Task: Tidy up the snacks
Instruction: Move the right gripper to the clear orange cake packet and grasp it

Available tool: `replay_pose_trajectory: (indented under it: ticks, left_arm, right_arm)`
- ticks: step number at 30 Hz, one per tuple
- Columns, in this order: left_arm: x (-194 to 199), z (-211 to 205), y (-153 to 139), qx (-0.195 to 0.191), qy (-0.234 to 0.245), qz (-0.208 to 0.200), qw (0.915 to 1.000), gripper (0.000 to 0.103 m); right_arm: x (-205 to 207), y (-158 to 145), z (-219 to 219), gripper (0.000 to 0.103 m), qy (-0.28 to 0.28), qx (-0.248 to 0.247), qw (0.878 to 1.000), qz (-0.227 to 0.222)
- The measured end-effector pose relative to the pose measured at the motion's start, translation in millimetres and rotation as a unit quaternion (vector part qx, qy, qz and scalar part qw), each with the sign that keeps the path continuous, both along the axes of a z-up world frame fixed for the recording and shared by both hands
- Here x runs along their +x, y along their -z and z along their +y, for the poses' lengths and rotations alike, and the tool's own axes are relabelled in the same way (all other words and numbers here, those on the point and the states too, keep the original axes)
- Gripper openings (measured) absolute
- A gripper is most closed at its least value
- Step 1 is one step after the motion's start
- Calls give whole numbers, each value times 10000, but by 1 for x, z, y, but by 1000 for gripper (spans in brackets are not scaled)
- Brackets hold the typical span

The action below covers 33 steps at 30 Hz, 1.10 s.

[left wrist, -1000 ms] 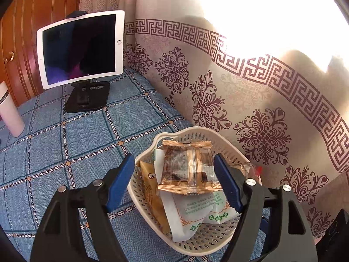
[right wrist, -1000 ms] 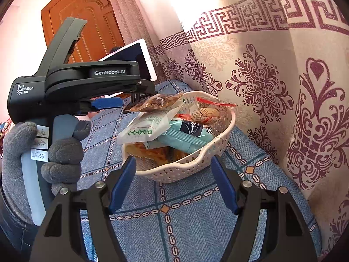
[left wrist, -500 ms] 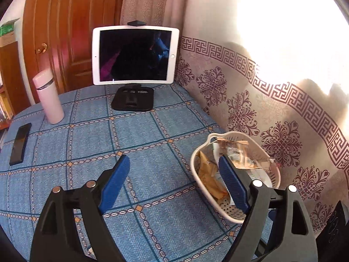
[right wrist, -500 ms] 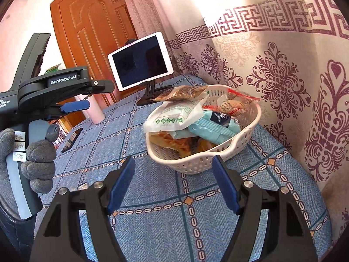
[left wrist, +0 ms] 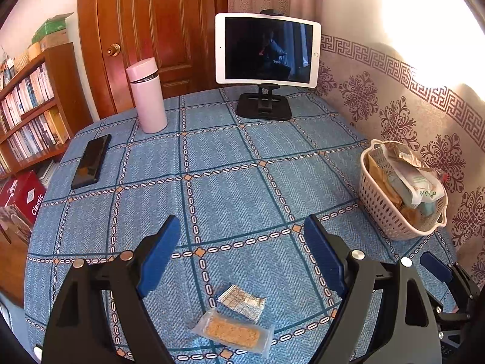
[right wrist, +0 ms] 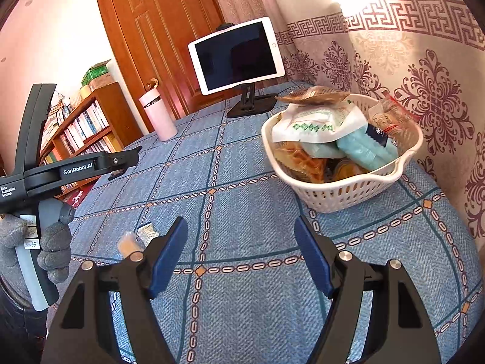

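While both claws stood released with nothing between their pads, the left claw (left wrist: 242,254) hung over two snack packets (left wrist: 235,321) on the bench (left wrist: 230,163); beyond the right claw (right wrist: 241,254) sat the full basket (right wrist: 342,192).

Open left hand-held gripper (left wrist: 242,254) above two snack packets (left wrist: 239,318), full white basket (left wrist: 382,209) near patterned wall
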<state>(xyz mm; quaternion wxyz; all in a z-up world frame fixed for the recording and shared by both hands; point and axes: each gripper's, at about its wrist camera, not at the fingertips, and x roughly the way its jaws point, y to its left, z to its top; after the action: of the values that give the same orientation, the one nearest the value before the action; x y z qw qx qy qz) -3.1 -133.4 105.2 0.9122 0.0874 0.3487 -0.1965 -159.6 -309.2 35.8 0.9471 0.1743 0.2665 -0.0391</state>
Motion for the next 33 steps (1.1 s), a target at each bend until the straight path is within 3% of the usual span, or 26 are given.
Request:
replay_pose_trajectory:
  ticks: [9,15,24,26,29,33]
  left_arm:
    - [3,40,9,-189,-307,94,9993,85]
    - [5,63,15,-315,-438,167,9984,85]
    - [4,95,21,-405,-632,140,9971,85]
    - [5,103,23,-439,-685,165,9965,85]
    - [7,112,26,-498,-748,203,9957,85]
    - [12,123,30,-565,-834,252,9946,85]
  right_arm:
    - [15,10,45,73,-795,13,9964,280]
    - [36,15,85,73,-1570,-37,9862,534]
    - [75,25,123,73,-2165,3,9729,813]
    - [85,29,129,71,-2259,-17,9699,904]
    - [98,37,135,60,-2297,-134,9666,1124]
    - [99,36,142,57,-2419,-299,9625,1191]
